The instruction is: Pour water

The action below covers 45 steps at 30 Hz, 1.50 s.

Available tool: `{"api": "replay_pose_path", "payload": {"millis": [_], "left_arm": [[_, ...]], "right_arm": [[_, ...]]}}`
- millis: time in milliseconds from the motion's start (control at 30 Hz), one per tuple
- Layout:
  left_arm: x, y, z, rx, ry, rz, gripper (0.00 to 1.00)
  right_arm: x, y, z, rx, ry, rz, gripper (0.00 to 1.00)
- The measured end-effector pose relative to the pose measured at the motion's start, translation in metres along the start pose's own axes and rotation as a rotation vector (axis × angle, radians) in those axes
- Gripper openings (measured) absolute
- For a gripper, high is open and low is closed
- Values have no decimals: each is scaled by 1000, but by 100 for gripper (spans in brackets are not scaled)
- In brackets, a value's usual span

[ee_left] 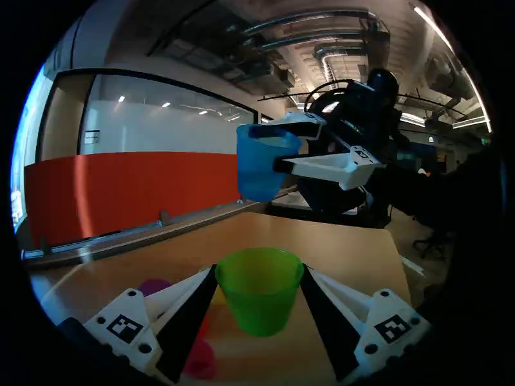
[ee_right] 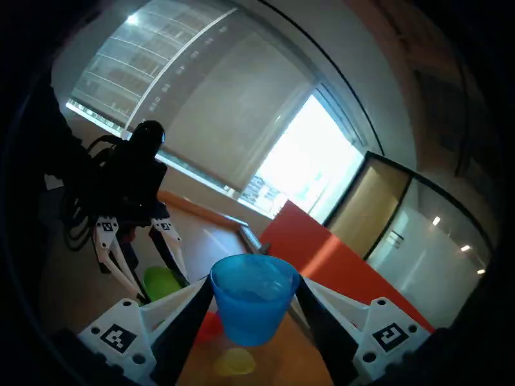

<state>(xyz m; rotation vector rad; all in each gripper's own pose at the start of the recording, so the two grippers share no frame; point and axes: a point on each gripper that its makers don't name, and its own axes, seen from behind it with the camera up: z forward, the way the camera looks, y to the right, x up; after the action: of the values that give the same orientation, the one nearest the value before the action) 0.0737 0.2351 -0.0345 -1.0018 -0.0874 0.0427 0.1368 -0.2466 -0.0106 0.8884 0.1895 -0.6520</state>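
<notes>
My left gripper [ee_left: 259, 289] is shut on a green cup [ee_left: 259, 298], held upright just above the wooden table [ee_left: 341, 248]. In the right gripper view, my right gripper [ee_right: 254, 302] is shut on a blue cup [ee_right: 253, 297]. The left gripper view shows that blue cup [ee_left: 262, 161] raised high above and beyond the green one, upright in the right gripper [ee_left: 278, 147]. The right gripper view shows the green cup [ee_right: 161, 281] lower down to the left, between the left gripper's fingers [ee_right: 170, 241]. I cannot make out water in either cup.
Small cups lie on the table: a purple one [ee_left: 154, 286], a pink one [ee_left: 201, 359], and in the right gripper view a yellow one [ee_right: 234, 361] and a red one [ee_right: 209, 326]. An orange wall panel [ee_left: 129, 186] runs behind the table. An office chair [ee_left: 432, 243] stands off to the right.
</notes>
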Motion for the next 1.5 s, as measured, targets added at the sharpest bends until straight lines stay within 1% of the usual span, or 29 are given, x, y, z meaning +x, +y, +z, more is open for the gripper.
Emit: {"api": "replay_pose_path", "payload": {"millis": [400, 700, 1000, 1100, 1500], "left_arm": [[2, 7, 2, -17, 0, 4, 90], [1, 10, 0, -22, 1, 21, 90], [3, 15, -1, -35, 6, 31, 90], [4, 16, 0, -35, 6, 34, 90], [4, 16, -2, -35, 8, 42, 90]], "right_arm": [[7, 1, 8, 1, -6, -99, 92], [10, 0, 14, -1, -12, -175, 92], [14, 5, 20, -6, -27, -239, 92], [14, 5, 21, -7, -36, -271, 92], [19, 6, 26, -11, -41, -354, 92]]}}
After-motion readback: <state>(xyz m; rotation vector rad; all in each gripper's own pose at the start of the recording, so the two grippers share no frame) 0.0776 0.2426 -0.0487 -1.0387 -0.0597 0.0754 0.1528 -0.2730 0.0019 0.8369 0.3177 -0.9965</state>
